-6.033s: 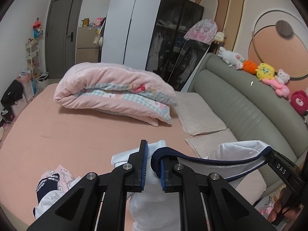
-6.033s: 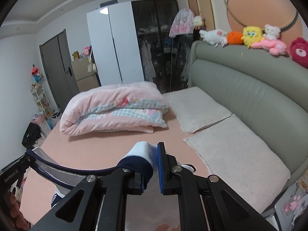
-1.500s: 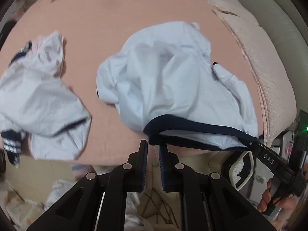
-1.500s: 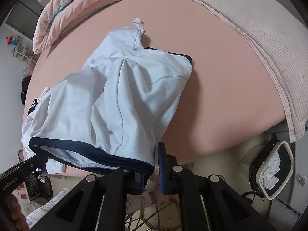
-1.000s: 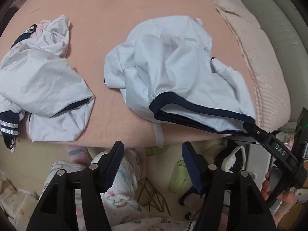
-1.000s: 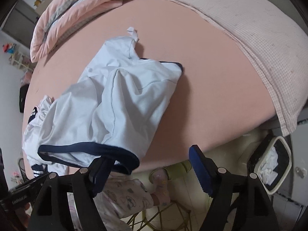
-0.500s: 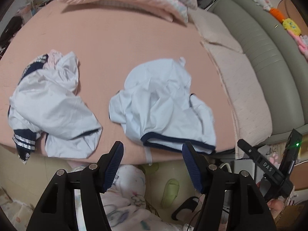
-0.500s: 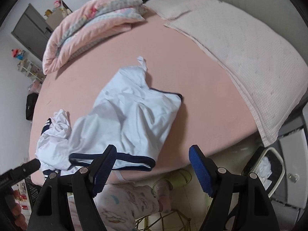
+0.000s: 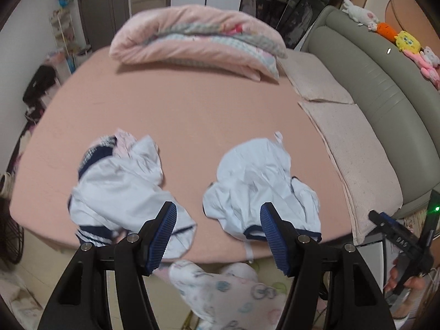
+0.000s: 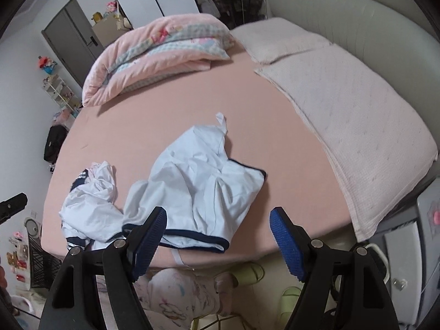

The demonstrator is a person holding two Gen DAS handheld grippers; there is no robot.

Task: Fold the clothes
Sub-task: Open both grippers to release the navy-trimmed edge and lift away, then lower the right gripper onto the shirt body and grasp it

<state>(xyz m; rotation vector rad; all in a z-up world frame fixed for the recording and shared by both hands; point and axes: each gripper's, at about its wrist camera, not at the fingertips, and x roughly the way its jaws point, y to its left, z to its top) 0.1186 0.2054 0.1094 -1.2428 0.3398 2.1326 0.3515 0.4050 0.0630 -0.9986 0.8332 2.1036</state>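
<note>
1. Left gripper (image 9: 218,220): jaws spread wide, grasping nothing, held above the near edge of the bed.
2. Right gripper (image 10: 218,231): jaws likewise released and empty, above the same edge; its black body also shows at the right of the left wrist view, held in a hand (image 9: 407,283).
3. White garment with navy trim (image 10: 198,189): lies crumpled on the pink bed (image 10: 170,115) near its front edge, the navy hem toward the grippers, a white strap dangling over the edge.
4. Second white garment (image 9: 118,189): bunched heap with navy striped trim, just left of the first, apart from it in the left wrist view.
5. Folded pink quilt (image 9: 195,38): at the far end of the bed.
6. Two pale pillows (image 10: 352,115): along the right side, against the grey headboard (image 9: 371,74).
7. Plush toys (image 9: 407,41): on top of the headboard.
8. Person's patterned trouser legs (image 10: 176,291): below the bed edge.
</note>
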